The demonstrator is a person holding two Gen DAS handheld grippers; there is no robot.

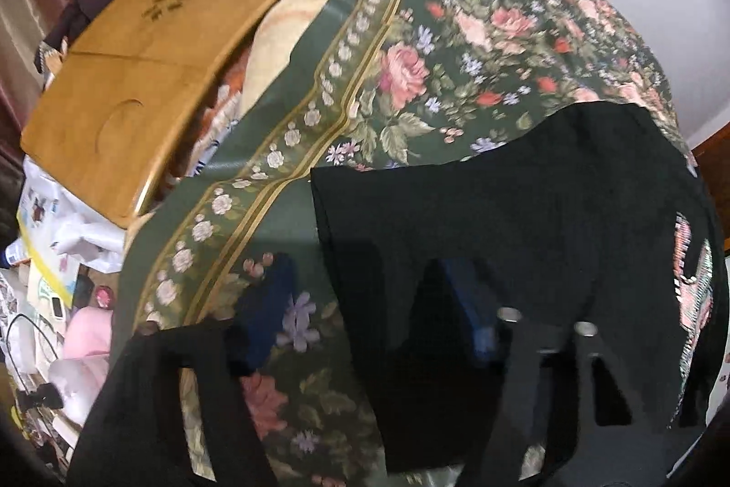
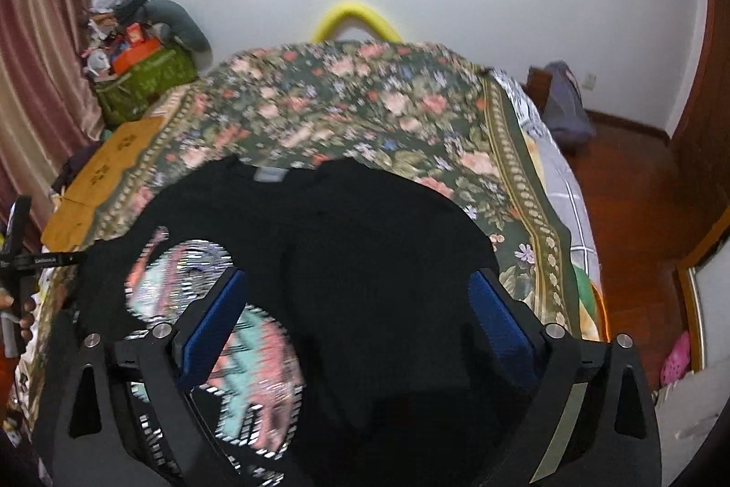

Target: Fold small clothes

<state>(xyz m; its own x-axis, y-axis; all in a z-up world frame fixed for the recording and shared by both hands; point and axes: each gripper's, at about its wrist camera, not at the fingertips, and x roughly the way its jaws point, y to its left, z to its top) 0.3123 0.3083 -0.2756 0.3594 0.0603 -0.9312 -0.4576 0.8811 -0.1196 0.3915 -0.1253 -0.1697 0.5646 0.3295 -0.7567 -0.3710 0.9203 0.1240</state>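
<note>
shirt: black shirt (image 2: 374, 259) lies flat on the flowered bedspread (image 2: 346, 99), collar end away from me, printed patch on its left half (one side looks already folded over, my guess).
long axis: runs straight away from both grippers.
right gripper (image 2: 360, 322): directly over the shirt's middle, fingers spread wide, holding nothing.
left gripper (image 1: 360, 318): at the shirt's left edge, fingers apart, empty; nearer that edge, so likely the next fold is its job.
</note>
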